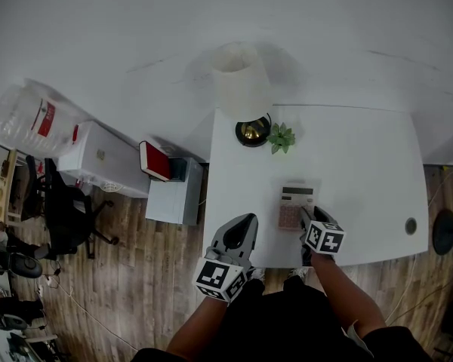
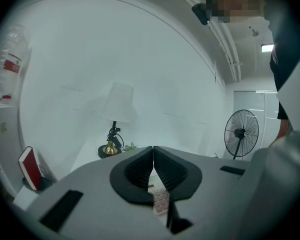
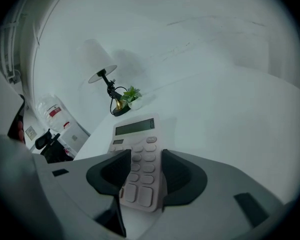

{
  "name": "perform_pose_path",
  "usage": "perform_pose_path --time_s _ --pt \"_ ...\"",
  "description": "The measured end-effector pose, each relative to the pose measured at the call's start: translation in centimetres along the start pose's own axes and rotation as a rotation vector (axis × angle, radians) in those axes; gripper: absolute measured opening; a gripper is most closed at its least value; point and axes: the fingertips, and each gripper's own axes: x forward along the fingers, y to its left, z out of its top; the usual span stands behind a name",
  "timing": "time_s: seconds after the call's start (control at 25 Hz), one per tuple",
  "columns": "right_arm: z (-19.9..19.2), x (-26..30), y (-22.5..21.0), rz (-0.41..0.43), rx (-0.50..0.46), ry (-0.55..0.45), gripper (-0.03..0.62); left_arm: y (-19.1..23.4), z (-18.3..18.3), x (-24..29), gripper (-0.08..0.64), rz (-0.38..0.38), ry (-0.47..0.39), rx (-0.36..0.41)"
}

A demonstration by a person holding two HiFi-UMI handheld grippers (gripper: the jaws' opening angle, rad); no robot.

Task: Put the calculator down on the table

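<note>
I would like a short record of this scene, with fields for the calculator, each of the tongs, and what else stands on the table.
calculator: lies on the white table, keys up, near the front edge
right tongs: open, one jaw on each side of the calculator's lower end
left tongs: shut, nothing between the jaws, by the table's near left corner
also on table: lamp and small green plant, at the far left corner
task state: calculator is down; right tongs not yet drawn away
</note>
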Motion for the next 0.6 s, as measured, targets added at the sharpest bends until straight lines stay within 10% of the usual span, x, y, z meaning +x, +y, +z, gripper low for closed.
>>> perform_pose_path --time_s 0.6 --pt "10.7 -10.4 6.3 0.105 -0.289 -0.318 0.098 -1.5 0.5 0.4 0.02 -0.044 -0.007 0.02"
